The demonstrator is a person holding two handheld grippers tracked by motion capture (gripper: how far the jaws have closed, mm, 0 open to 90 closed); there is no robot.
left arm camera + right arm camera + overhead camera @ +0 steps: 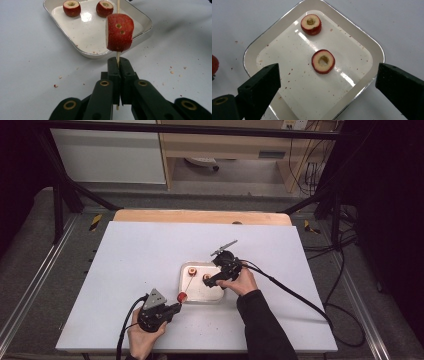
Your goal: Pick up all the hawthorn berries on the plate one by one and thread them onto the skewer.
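So the left gripper [119, 65] was clamped on a skewer [118, 53] carrying a red fruit piece [119, 33], while the right gripper [327, 82] hung wide open over two cored pieces [323, 61] in the tray [257, 47].

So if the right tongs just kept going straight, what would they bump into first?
Probably the hollowed red fruit piece in the middle of the white tray. The open right tongs point down at it with nothing between, though how far off is unclear.
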